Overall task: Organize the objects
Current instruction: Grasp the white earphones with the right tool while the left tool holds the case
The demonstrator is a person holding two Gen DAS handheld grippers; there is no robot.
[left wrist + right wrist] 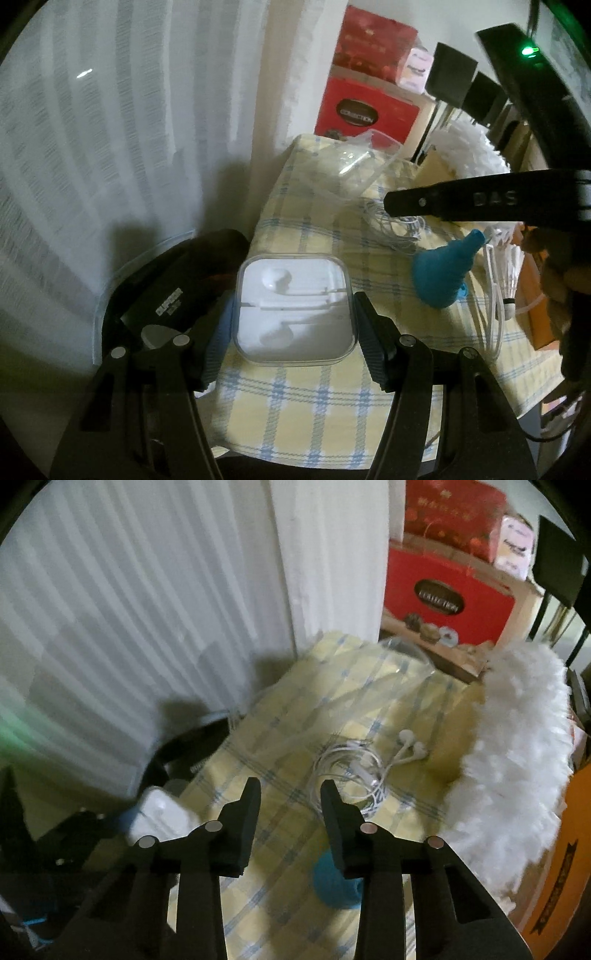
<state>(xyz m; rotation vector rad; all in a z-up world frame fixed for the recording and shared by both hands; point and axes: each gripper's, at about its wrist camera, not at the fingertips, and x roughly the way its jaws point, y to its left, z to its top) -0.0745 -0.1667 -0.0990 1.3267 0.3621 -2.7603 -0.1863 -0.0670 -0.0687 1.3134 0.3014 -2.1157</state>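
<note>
Left gripper (295, 325) clamped on the clear earphone case (294, 310), just above the near edge of the checked cloth (295, 413). Right gripper (290, 794) parted, gripping nothing, over the cloth beside the coiled white earphones (364, 764). Further back, clear lid (354, 162), then 2 red boxes (369, 81).

White pleated curtain (110, 129), red gift boxes (447, 594), orange box (565, 867), dark chairs (454, 74)

Home rm, white curtain (129, 609), checked tablecloth (314, 417), red gift boxes (448, 598), fluffy duster (517, 746)
</note>
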